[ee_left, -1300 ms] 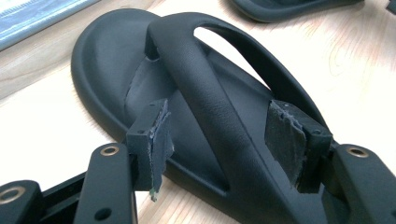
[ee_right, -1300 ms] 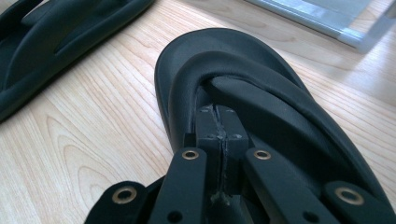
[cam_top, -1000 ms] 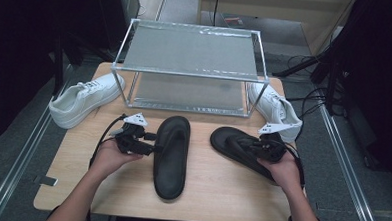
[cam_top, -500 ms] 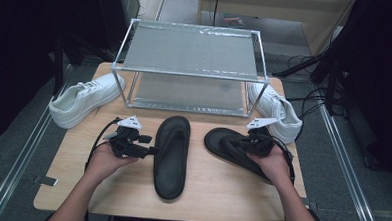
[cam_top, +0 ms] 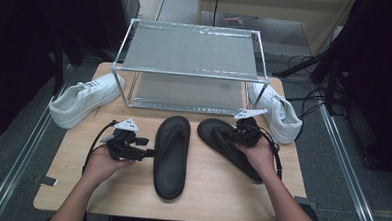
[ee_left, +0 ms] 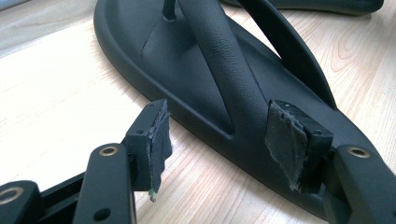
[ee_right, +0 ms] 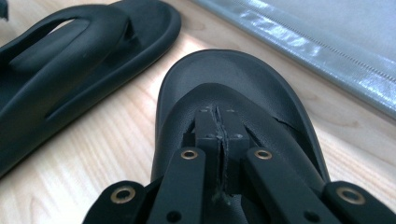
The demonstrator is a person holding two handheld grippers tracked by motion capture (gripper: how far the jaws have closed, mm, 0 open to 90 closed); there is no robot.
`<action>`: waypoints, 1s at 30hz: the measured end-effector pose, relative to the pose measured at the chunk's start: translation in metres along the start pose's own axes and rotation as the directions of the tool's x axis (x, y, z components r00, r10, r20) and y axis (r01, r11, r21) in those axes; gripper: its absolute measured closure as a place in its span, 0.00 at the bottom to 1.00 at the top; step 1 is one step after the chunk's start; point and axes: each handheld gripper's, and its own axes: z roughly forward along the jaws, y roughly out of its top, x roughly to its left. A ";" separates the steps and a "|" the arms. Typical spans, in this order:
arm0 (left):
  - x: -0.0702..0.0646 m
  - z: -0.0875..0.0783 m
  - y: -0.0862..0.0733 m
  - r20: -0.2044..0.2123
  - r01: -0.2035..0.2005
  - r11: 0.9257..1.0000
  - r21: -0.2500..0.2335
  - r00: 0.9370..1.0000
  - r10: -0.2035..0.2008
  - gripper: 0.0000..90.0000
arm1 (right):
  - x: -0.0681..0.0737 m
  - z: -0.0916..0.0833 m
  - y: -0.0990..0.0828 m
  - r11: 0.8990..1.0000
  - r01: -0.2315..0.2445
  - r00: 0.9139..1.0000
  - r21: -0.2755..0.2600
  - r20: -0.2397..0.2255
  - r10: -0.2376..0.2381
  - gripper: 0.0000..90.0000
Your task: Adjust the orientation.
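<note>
Right gripper (cam_top: 239, 133) fingers are pinching shut on the strap of the right flip-flop (cam_top: 218, 136), which is lying diagonally on the counter (cam_top: 215, 196), toe aiming toward the wire rack (cam_top: 191, 65). Left gripper (cam_top: 144, 152) fingers are gaping open, holding nothing, just beside the left flip-flop (cam_top: 172, 157), which is lying lengthwise, toe toward the rack. White sneakers (cam_top: 82, 99) are flanking the rack.

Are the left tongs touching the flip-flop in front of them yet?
Apart. The left gripper view shows the left tongs standing open with bare table between the near pad and the edge of the left flip-flop; neither pad presses on it.
</note>
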 end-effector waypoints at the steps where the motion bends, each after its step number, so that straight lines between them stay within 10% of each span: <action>1: 0.000 0.000 0.000 0.003 0.000 1.000 0.001 1.000 0.000 0.45 | -0.001 0.001 0.001 1.000 -0.002 1.000 -0.003 0.000 0.002 1.00; 10: 0.006 0.001 -0.002 0.010 0.031 1.000 0.001 0.999 -0.031 0.49 | -0.001 -0.008 -0.001 1.000 -0.011 1.000 -0.019 -0.005 0.010 1.00; 20: 0.005 0.010 0.002 0.005 0.049 0.998 0.051 0.999 -0.049 0.89 | 0.017 -0.025 -0.017 0.994 0.090 0.996 0.063 0.004 -0.090 1.00; 30: 0.003 0.023 0.006 0.005 0.015 0.996 0.089 1.000 -0.015 0.90 | 0.020 -0.020 -0.013 0.995 0.089 0.996 0.054 0.015 -0.090 1.00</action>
